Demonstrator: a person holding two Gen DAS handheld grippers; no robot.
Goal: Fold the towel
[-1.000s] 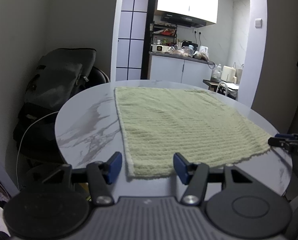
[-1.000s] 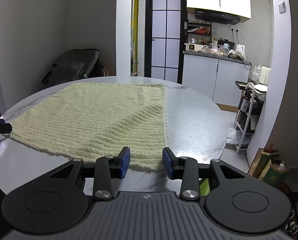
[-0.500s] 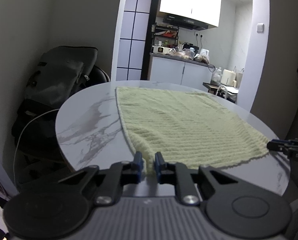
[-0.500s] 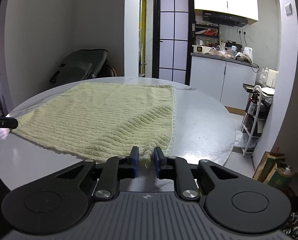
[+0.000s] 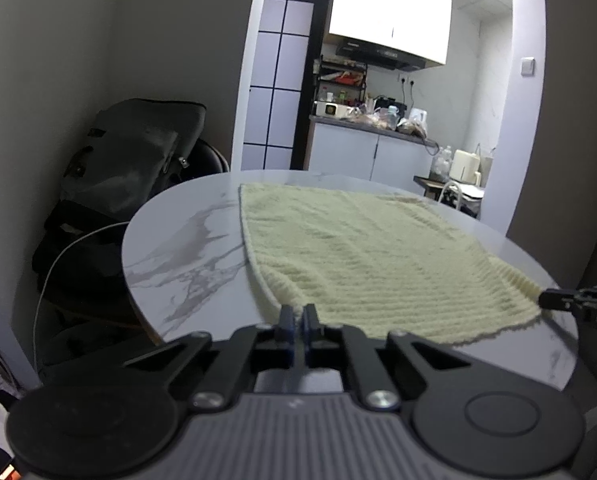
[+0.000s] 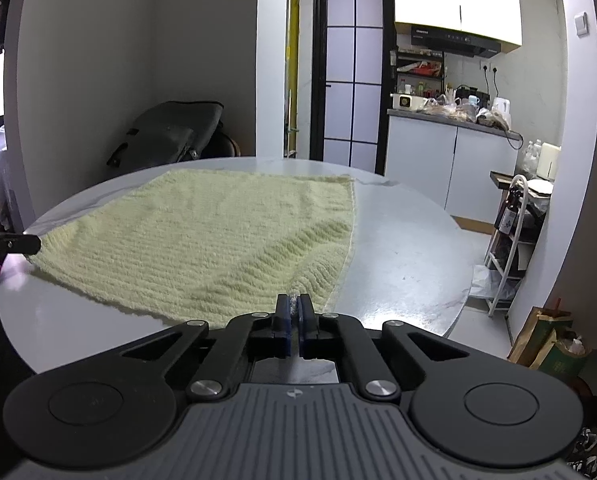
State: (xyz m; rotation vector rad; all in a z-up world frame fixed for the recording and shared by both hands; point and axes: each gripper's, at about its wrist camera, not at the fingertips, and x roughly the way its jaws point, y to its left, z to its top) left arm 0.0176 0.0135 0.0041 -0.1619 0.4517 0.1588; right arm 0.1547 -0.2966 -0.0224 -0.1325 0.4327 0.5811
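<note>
The left gripper (image 5: pixel 297 316) is closed tight on the near left corner of the towel (image 5: pixel 362 256), and the right gripper (image 6: pixel 294 306) is closed tight on the near right corner. The pale yellow towel lies spread flat on the round marble table (image 5: pixel 178 256). A dark bag (image 5: pixel 138 152) stands behind the table by the wall.

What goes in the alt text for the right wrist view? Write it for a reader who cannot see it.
The right gripper is shut on the near right corner of a pale yellow-green towel spread flat on a round marble table. The left gripper pinches the towel's other near corner. A kitchen lies beyond.
</note>
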